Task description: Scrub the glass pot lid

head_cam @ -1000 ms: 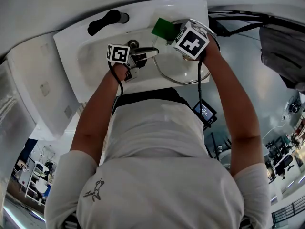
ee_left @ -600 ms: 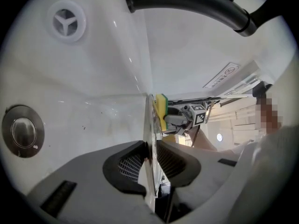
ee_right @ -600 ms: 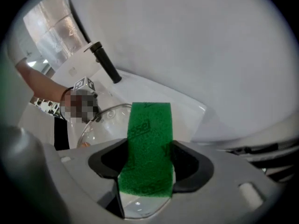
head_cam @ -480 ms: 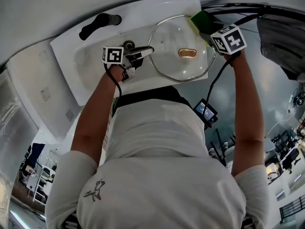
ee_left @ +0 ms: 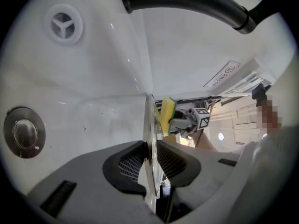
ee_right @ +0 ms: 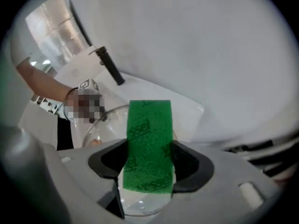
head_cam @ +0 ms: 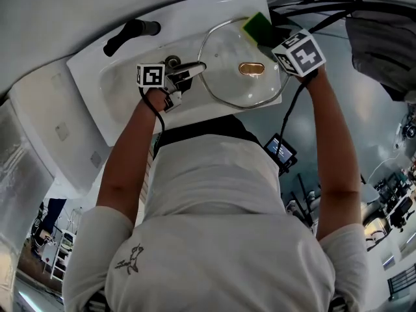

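The glass pot lid (head_cam: 231,64), round with a metal rim and a golden knob (head_cam: 251,68), is held over the white sink (head_cam: 117,83). My left gripper (head_cam: 192,68) is shut on the lid's left rim; in the left gripper view the rim (ee_left: 150,139) stands edge-on between both pads. My right gripper (head_cam: 268,34) is shut on a green and yellow sponge (head_cam: 257,26) at the lid's far right edge. In the right gripper view the sponge's green face (ee_right: 148,146) fills the gap between the jaws, above the lid (ee_right: 107,125). The left gripper view shows the sponge's yellow side (ee_left: 166,114) against the glass.
A black faucet (head_cam: 132,33) arches over the sink's back left; its spout (ee_left: 187,1) passes overhead in the left gripper view. The drain plug (ee_left: 24,132) and overflow grille (ee_left: 64,25) sit in the basin. A grey floor lies right of the sink.
The right gripper carried the sponge from over the lid's middle out to its far right edge, uncovering the knob. The left gripper kept its hold on the rim and stayed put.
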Tool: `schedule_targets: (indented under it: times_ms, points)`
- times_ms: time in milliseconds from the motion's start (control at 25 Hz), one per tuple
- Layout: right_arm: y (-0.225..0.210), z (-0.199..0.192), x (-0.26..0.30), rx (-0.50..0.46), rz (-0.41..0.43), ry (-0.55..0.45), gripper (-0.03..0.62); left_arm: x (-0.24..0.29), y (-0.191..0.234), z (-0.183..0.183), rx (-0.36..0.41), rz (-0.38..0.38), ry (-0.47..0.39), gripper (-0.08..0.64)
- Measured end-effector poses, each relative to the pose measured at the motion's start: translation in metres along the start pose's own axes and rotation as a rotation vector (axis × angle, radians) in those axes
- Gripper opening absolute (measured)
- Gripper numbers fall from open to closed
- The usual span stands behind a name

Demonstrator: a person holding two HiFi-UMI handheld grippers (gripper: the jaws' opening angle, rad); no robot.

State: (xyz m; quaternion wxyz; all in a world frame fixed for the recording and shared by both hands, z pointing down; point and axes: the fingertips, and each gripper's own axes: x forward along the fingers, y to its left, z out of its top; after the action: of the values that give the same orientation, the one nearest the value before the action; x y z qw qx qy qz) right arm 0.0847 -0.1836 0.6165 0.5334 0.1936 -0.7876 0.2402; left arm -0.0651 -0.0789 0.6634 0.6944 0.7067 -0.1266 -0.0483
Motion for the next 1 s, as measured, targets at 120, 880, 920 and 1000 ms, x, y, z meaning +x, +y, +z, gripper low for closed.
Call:
schedule_targets:
  times_ms: [120,880,920,1000]
  points:
    - [0.05,0.03,0.018,-0.153,0.068,0.01,0.29,0.001,-0.001,-0.001,-0.001,-0.001,0.0,0.084]
    - [-0.025,-0.149,-0.023,0.307,-0.051,0.021,0.288,-0.001,0.0,-0.001,0.002,0.002,-0.019,0.084]
    - [-0.024,-0.153,-0.025,0.326,-0.059,0.018,0.288,-0.001,0.0,-0.002,-0.002,0.009,-0.02,0.084]
    - [-0.019,-0.148,-0.029,0.34,-0.074,0.002,0.288,-0.001,0.001,-0.003,-0.008,0.021,-0.017,0.086]
